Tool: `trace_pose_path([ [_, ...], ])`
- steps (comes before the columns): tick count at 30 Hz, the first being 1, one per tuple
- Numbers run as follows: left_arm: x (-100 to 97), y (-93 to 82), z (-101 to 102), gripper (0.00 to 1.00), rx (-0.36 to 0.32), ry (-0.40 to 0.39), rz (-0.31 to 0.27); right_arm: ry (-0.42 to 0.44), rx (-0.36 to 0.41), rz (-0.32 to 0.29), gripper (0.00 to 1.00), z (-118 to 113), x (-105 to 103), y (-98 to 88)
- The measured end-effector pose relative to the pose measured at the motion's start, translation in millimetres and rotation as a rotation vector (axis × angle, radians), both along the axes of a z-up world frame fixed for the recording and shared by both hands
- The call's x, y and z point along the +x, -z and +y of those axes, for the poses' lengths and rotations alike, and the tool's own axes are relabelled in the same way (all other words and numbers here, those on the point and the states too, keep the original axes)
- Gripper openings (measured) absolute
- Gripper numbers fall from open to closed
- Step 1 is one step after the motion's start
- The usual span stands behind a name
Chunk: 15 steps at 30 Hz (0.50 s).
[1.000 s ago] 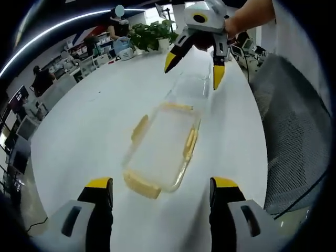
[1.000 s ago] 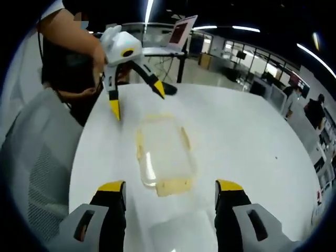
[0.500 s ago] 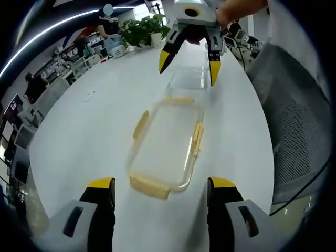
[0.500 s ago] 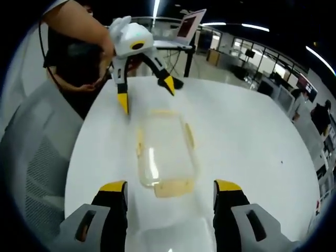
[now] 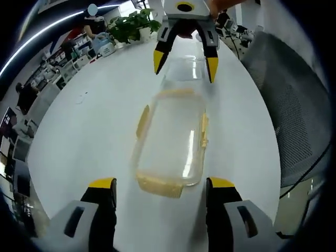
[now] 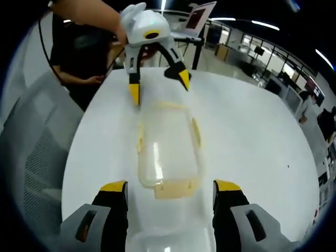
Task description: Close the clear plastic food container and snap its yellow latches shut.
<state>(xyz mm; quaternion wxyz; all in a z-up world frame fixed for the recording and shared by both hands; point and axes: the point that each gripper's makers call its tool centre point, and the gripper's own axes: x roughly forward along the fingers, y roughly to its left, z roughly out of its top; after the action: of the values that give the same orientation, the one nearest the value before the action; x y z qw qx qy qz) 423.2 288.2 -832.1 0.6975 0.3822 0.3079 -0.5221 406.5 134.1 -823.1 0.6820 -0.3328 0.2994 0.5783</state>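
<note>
Am viewing clear container (image 5: 172, 137) lying centre frame on white worktop (image 5: 94, 126). Left claw (image 5: 156, 218) and right claw (image 6: 169, 218) both gaping, gripping nothing. Judging container light, stiff, slippery; am planning presses on yellow latches (image 5: 159, 185).

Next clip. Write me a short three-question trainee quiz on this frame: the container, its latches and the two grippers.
1. True or false: the left gripper is shut on a yellow latch.
2. What surface does the clear container rest on?
3. Multiple choice: the right gripper is (a) open, with the container ahead of it, (b) shut on the container, (c) holding a cup.

Key:
1. False: its jaws stand apart, with the latch between them.
2. The white table.
3. a
</note>
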Motion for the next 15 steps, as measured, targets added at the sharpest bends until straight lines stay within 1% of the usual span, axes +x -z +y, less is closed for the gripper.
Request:
trace_pose_path([
  [3,2.0,2.5,1,0.68,0.019,0.023,0.005,-0.012,-0.012,0.005,0.63,1,2,1.1],
  [7,4.3,4.6,0,0.67,0.025,0.042,0.015,-0.017,-0.020,0.020,0.63,2,2,3.4],
  [9,4.9,6.8,0,0.67,0.038,0.063,0.013,-0.031,-0.044,0.015,0.63,1,2,7.0],
  [13,2.7,12.6,0,0.66,0.065,0.109,0.020,-0.027,-0.056,0.024,0.63,3,2,12.0],
  [15,3.9,14.2,2,0.65,0.069,0.116,0.021,-0.036,-0.065,0.028,0.63,4,2,14.0],
])
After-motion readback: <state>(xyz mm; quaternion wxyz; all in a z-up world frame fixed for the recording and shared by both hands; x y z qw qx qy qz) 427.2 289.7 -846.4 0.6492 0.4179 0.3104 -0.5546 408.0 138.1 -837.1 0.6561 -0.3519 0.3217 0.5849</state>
